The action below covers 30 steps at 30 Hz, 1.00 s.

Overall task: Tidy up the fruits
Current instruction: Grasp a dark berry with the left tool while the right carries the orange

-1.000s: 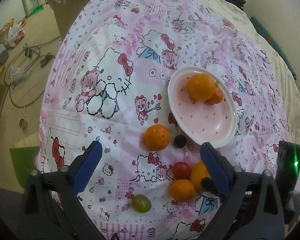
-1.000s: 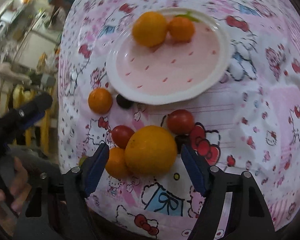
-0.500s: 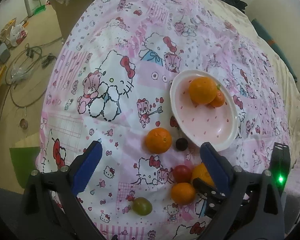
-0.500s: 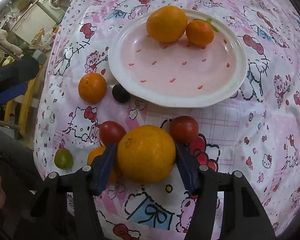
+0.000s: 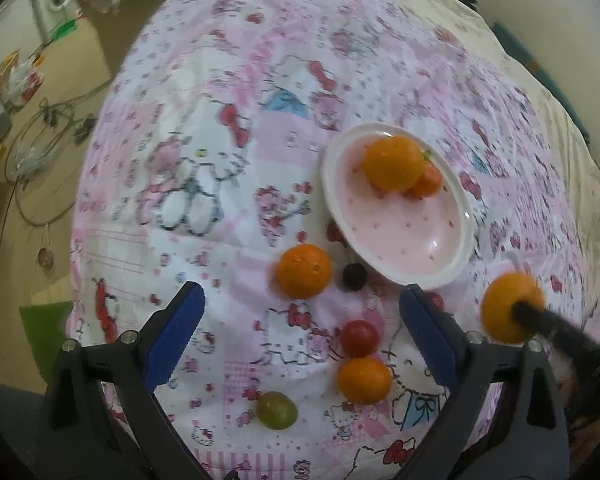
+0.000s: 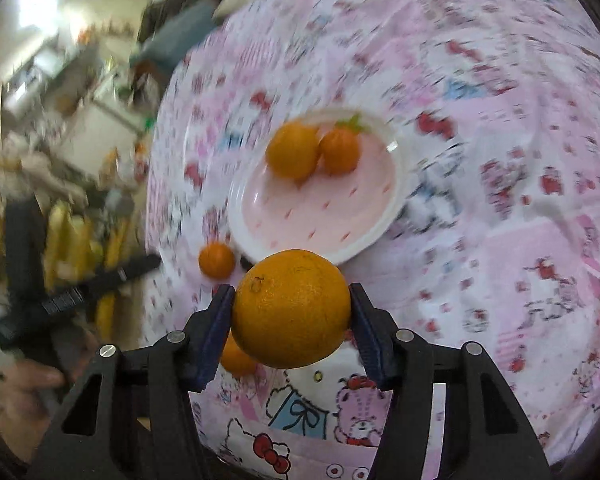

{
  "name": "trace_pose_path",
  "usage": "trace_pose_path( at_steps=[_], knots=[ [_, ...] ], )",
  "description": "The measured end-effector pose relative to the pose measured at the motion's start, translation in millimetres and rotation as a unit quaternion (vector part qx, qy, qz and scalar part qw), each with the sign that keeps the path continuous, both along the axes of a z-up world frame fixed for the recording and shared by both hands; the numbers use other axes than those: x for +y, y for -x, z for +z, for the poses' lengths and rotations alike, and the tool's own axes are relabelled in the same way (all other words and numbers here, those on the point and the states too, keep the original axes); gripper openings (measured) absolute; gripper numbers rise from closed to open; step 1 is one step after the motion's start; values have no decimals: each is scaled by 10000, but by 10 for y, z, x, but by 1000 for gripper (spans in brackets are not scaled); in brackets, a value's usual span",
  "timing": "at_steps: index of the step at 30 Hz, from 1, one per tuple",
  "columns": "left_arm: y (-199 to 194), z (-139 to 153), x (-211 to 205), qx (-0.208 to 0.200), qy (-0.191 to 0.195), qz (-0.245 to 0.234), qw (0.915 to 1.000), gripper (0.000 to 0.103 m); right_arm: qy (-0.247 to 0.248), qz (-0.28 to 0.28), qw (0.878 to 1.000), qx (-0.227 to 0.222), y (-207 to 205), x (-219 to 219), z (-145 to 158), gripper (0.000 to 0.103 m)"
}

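Left wrist view: the left gripper (image 5: 300, 328) hovers with its jaws spread wide and empty above the loose fruit on the cloth (image 5: 204, 128). At 3 o'clock the big orange (image 5: 510, 306) rides clear of the cloth, pinched by the right tool. The plate (image 5: 456, 264), at 1 o'clock, holds two oranges.

Right wrist view: the right gripper (image 6: 291, 312) pinches the big orange (image 6: 291, 308) between both pads, the plate (image 6: 372, 236) at 12 o'clock. The carry step is in hand; next it likely needs moving forward over the plate and a gentle release. Half a second ago the orange sat on the cloth among the tomatoes; now it is lifted, the view blurred by motion.
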<state>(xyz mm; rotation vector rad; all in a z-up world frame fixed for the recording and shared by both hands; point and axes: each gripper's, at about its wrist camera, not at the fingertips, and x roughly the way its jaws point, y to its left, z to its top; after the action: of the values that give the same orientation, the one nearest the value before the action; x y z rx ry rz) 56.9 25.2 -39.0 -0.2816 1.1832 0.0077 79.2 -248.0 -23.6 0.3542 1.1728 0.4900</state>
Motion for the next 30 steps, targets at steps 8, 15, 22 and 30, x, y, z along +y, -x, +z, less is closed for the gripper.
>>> trace_pose_path(
  at_steps=[8,15,22,30],
  knots=[
    [-70,-258,-926,479,-209,-1675,9845,72,-238,-912,9955,-40,-82,-535,117,59],
    [-97,-511,-1535,804,-557,-2215,9702,55,-400,-1174,9923,-35,-150,-678,178,59],
    [-195,-797,-1721,1282,-836,-2108,9655,43,-391,-1128,9928,-93,-133,-675,224,59],
    [-178,-790,-1700,1275,-791,-2022,9678,18,-389,-1071,9935,-59,-165,-634,206,59]
  ],
)
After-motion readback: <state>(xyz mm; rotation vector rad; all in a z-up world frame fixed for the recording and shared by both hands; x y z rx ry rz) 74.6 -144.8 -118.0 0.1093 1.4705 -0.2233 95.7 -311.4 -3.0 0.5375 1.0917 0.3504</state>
